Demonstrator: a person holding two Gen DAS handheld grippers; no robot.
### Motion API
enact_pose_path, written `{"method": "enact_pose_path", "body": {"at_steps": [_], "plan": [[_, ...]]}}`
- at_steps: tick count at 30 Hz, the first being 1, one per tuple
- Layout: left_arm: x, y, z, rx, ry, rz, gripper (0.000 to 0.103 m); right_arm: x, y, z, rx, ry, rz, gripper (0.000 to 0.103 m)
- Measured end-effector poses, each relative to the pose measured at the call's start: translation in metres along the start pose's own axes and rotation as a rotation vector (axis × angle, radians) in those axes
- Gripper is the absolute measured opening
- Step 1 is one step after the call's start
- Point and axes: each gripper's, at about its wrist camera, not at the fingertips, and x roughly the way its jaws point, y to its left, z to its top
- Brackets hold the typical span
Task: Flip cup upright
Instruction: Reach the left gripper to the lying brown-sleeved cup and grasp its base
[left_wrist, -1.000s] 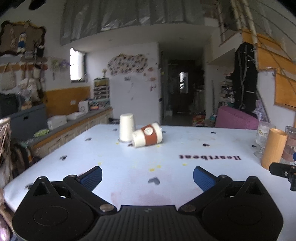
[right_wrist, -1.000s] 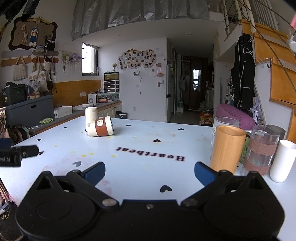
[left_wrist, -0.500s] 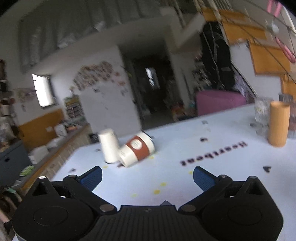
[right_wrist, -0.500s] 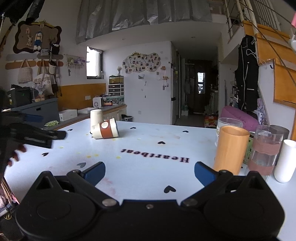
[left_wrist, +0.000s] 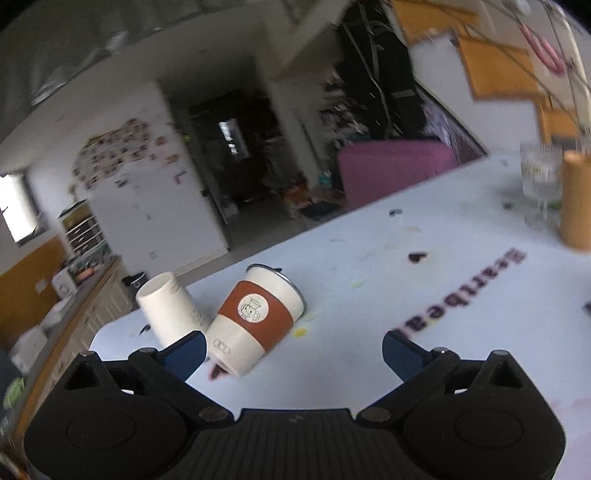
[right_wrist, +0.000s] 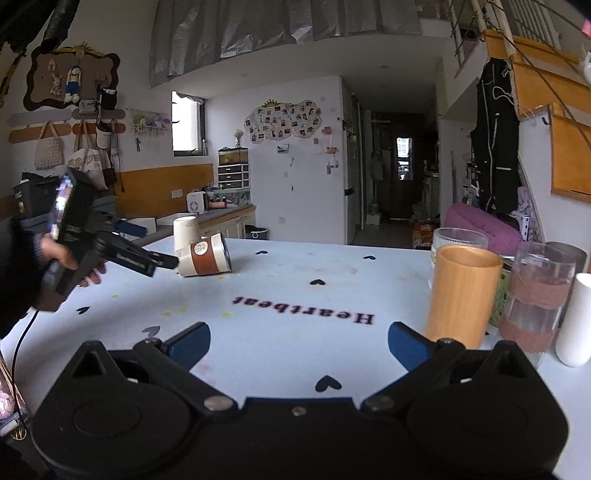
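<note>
A white paper cup with a brown sleeve (left_wrist: 255, 319) lies on its side on the pale blue table (left_wrist: 369, 369); it also shows in the right wrist view (right_wrist: 205, 255). A plain white cup (left_wrist: 168, 310) stands upside down, touching it on the left. My left gripper (left_wrist: 293, 356) is open and tilted, its left finger close to the cup's base. In the right wrist view the left gripper (right_wrist: 147, 247) reaches the cup from the left. My right gripper (right_wrist: 299, 341) is open and empty, far from the cup.
At the table's right stand an orange tumbler (right_wrist: 461, 295), a ribbed glass (right_wrist: 458, 240), a glass with a brown band (right_wrist: 535, 295) and a white cup (right_wrist: 576, 321). "Heartbeat" lettering (right_wrist: 303, 310) marks the table middle. A counter (right_wrist: 207, 218) runs behind the far left edge.
My left gripper has moved forward to the lying cup and rolled to a tilt. The right gripper has stayed nearly still.
</note>
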Motion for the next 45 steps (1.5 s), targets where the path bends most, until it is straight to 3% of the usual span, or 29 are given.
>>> {"method": "enact_pose_path", "body": {"at_steps": [8, 17, 22, 28, 38, 45], "plan": [[0.068, 0.032, 0.014, 0.084, 0.121, -0.015, 0.093, 0.027, -0.005, 0.007, -0.009, 0.009, -0.002, 0.103], [0.111, 0.06, 0.011, 0.09, 0.204, -0.081, 0.092, 0.063, -0.002, 0.007, -0.025, 0.071, 0.017, 0.103], [0.126, 0.065, 0.008, 0.092, 0.228, -0.075, 0.091, 0.074, 0.001, 0.005, -0.041, 0.096, 0.03, 0.103], [0.133, 0.054, 0.0, 0.123, 0.238, -0.047, 0.078, 0.08, 0.0, 0.004, -0.032, 0.12, 0.042, 0.103], [0.111, 0.032, -0.011, 0.048, 0.194, 0.064, 0.061, 0.077, -0.007, 0.005, 0.014, 0.115, 0.042, 0.103], [0.075, -0.002, -0.021, 0.011, 0.167, 0.079, 0.061, 0.069, -0.009, 0.004, 0.025, 0.109, 0.046, 0.103]]}}
